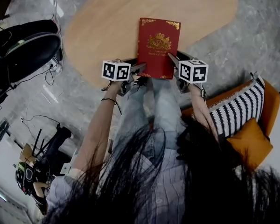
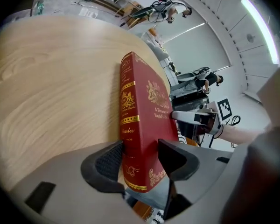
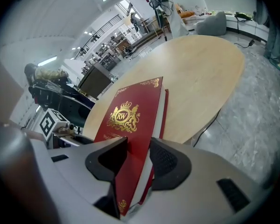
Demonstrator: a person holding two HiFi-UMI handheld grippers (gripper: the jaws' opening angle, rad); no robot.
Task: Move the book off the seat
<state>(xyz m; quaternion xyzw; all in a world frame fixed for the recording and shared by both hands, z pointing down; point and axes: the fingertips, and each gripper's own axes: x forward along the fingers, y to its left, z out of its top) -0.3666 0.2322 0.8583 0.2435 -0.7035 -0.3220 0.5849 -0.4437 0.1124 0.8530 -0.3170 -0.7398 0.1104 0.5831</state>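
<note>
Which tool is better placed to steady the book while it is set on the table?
Probably the left. The left tool clamps the book at its bound spine, over the table; the right tool pinches the looser page edge.

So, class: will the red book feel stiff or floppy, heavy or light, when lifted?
Probably stiff: the red book looks flat though gripped only at its near edge. Likely fairly heavy: thick spine, and left gripper and right gripper both hold it.
</note>
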